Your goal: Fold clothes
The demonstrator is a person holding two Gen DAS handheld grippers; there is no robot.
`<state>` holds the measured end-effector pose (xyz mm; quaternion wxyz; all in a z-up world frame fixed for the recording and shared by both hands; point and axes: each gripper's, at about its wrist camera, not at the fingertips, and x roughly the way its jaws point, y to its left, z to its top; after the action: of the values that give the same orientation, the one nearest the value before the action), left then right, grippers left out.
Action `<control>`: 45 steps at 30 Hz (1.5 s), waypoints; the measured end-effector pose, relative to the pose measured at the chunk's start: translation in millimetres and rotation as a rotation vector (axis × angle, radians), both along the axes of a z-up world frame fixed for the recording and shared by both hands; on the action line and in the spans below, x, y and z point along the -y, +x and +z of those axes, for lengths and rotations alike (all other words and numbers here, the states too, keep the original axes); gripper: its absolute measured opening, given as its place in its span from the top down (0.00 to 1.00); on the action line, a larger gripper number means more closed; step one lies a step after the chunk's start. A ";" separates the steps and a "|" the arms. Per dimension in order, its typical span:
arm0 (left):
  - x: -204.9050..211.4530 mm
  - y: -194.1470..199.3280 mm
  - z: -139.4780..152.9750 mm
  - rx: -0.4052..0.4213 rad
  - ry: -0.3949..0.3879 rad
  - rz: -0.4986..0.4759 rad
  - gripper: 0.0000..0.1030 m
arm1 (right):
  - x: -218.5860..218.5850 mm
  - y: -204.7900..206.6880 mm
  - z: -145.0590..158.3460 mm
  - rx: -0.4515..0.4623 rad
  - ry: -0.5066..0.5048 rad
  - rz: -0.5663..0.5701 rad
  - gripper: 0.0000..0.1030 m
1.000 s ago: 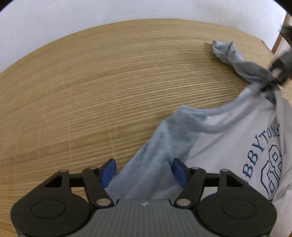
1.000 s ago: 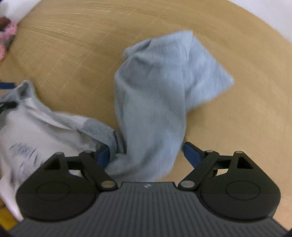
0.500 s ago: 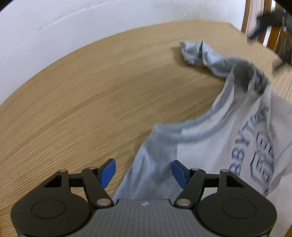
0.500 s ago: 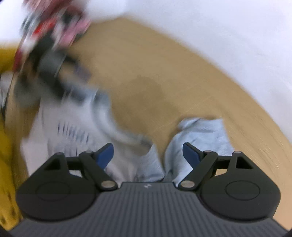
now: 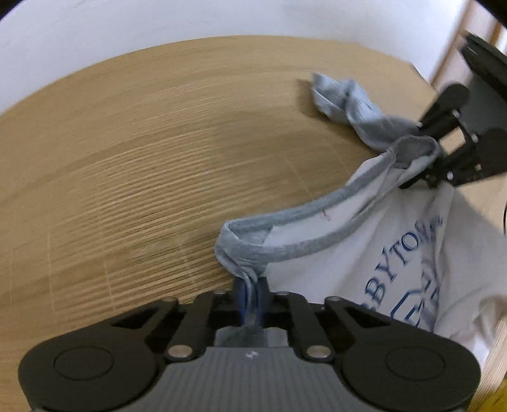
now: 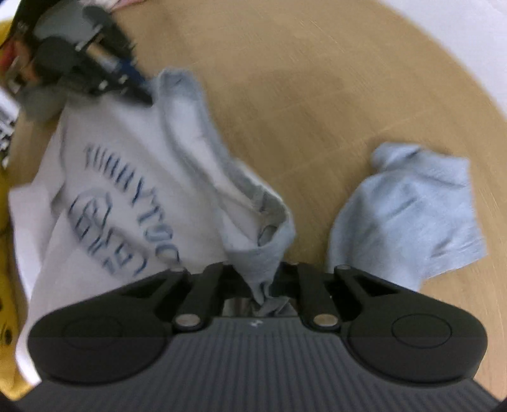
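Observation:
A white T-shirt [image 5: 374,263] with grey sleeves, a grey collar and blue lettering hangs between my two grippers over the wooden table [image 5: 126,158]. My left gripper [image 5: 250,294] is shut on the shirt's grey shoulder by the collar. My right gripper [image 6: 264,285] is shut on the other grey shoulder. One grey sleeve [image 5: 348,104] trails on the table behind; it also shows in the right wrist view [image 6: 405,215]. The right gripper shows in the left wrist view [image 5: 424,158] and the left one in the right wrist view [image 6: 139,88], blurred.
The round wooden table [image 6: 317,79] meets a white wall [image 5: 158,28] at the back. A wooden chair frame [image 5: 453,63] stands at the far right. Something yellow [image 6: 6,177] lies at the left edge of the right wrist view.
Both grippers, open half a second ago, have closed on the shirt's shoulders. The shirt is now lifted and stretched between them, the collar pulled taut.

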<state>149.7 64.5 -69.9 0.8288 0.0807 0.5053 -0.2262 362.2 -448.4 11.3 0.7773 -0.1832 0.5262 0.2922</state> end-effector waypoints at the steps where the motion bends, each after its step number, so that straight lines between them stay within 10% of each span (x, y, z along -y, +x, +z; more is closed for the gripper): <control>1: -2.9 1.8 8.7 0.032 0.004 0.032 0.95 | -2.3 1.5 9.4 0.032 0.004 -0.010 0.90; 10: -82.3 15.8 196.9 0.584 0.131 0.329 0.95 | -70.5 72.8 174.0 0.671 -0.031 -0.013 0.90; 17: -103.0 -77.9 357.6 1.039 0.311 0.366 0.94 | -143.3 27.5 337.7 1.281 -0.079 0.079 0.91; 23: -70.6 -144.0 320.6 0.949 0.364 0.215 0.94 | -154.2 13.3 297.9 1.194 -0.160 0.138 0.91; 31: 65.0 -189.1 159.8 0.416 0.114 -0.044 0.91 | -89.5 -14.7 123.5 0.822 -0.363 0.212 0.93; 37: 148.6 -190.0 110.3 0.207 0.062 -0.071 0.85 | 24.3 -48.6 12.6 0.533 -0.631 0.093 0.85; 45: 97.1 -185.2 87.8 0.165 0.291 0.161 0.74 | 103.6 -92.2 31.9 0.530 -0.550 -0.311 0.44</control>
<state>-35.5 -32.6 18.0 0.8625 0.1774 0.4679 -0.0759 270.0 -552.0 43.2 0.8428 -0.3713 0.3878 -0.0373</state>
